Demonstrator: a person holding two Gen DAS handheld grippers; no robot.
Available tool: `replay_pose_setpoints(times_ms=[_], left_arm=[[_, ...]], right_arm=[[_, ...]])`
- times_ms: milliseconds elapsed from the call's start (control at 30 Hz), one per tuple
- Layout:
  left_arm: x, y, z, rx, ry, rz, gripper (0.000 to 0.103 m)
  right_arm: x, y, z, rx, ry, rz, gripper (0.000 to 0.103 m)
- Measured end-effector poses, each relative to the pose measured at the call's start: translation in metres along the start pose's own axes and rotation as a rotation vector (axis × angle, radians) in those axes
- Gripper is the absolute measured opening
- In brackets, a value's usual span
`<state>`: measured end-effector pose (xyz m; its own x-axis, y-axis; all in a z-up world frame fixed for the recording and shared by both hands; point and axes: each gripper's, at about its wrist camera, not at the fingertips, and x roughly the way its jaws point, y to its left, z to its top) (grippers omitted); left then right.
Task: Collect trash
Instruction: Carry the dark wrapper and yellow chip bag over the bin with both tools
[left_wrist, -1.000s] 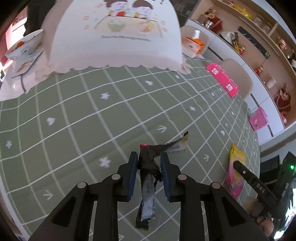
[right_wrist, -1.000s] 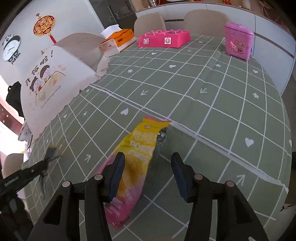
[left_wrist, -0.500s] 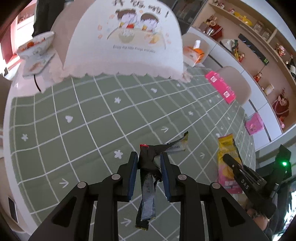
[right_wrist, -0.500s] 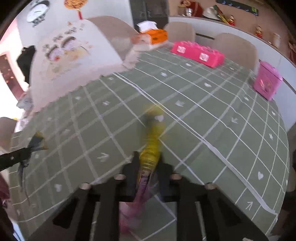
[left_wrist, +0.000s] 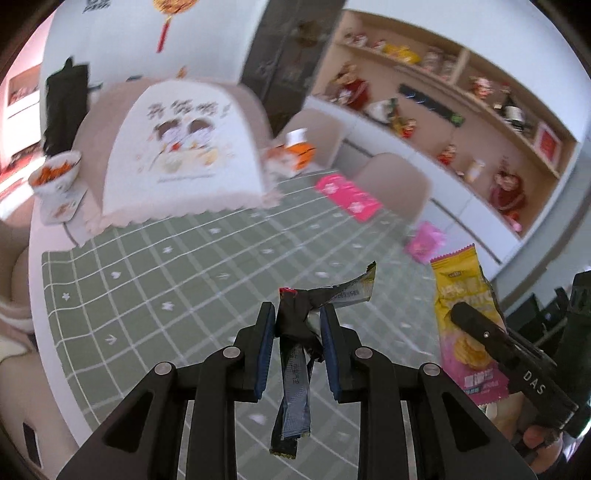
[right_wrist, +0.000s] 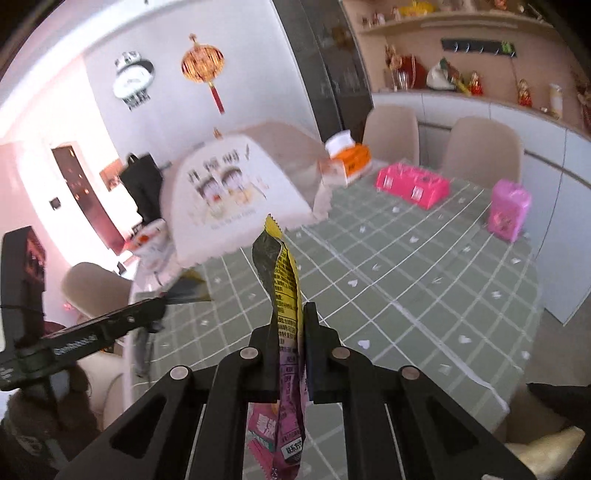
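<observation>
My left gripper (left_wrist: 297, 315) is shut on a crumpled black and silver wrapper (left_wrist: 295, 373), held above the green checked tablecloth (left_wrist: 184, 280). My right gripper (right_wrist: 291, 325) is shut on a yellow and pink chip bag (right_wrist: 286, 295), which stands up between the fingers and hangs below them. The chip bag (left_wrist: 465, 325) and the right gripper's finger (left_wrist: 491, 343) also show at the right of the left wrist view. The left gripper's finger (right_wrist: 103, 332) with the wrapper tip (right_wrist: 190, 288) shows at the left of the right wrist view.
A white cloth food cover (left_wrist: 184, 147) stands at the table's far end. Next to it are an orange tissue box (right_wrist: 349, 158), a pink flat box (right_wrist: 412, 182) and a small pink bin (right_wrist: 508, 210). A bowl (left_wrist: 55, 173) stands far left. Beige chairs (right_wrist: 480, 147) line the far side.
My right gripper closed on the chip bag and lifted it off the table. Both grippers have risen and tilted up, so more of the room shows.
</observation>
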<state>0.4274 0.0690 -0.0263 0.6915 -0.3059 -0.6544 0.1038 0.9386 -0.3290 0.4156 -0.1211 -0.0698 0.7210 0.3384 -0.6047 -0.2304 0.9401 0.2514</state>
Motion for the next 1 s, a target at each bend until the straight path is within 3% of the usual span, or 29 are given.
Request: replay_pose_setpoints(times_ms=[267, 467, 733, 900, 967, 1000], left_arm=[[-0.047, -0.096, -0.048, 0.106, -0.012, -0.140, 0.026], [-0.048, -0.159, -0.094, 0.154, 0.073, -0.239, 0.026], [0.005, -0.219, -0.146, 0.191, 0.262, -0.355, 0.026], [0.051, -0.244, -0.175, 0.246, 0.385, -0.337, 0.026], [0.063, -0.250, -0.186, 0.255, 0.415, -0.342, 0.030], [0.068, -0.252, -0.190, 0.255, 0.420, -0.350, 0.038]], right_arm=[[-0.118, -0.029, -0.041, 0.024, -0.079, -0.067, 0.008], [-0.186, -0.065, -0.082, 0.078, -0.106, -0.146, 0.008], [-0.225, -0.131, -0.130, 0.202, -0.062, -0.205, 0.009], [-0.225, -0.160, -0.150, 0.237, -0.039, -0.236, 0.009], [-0.224, -0.169, -0.154, 0.248, -0.036, -0.243, 0.009], [-0.224, -0.173, -0.156, 0.253, -0.037, -0.247, 0.009]])
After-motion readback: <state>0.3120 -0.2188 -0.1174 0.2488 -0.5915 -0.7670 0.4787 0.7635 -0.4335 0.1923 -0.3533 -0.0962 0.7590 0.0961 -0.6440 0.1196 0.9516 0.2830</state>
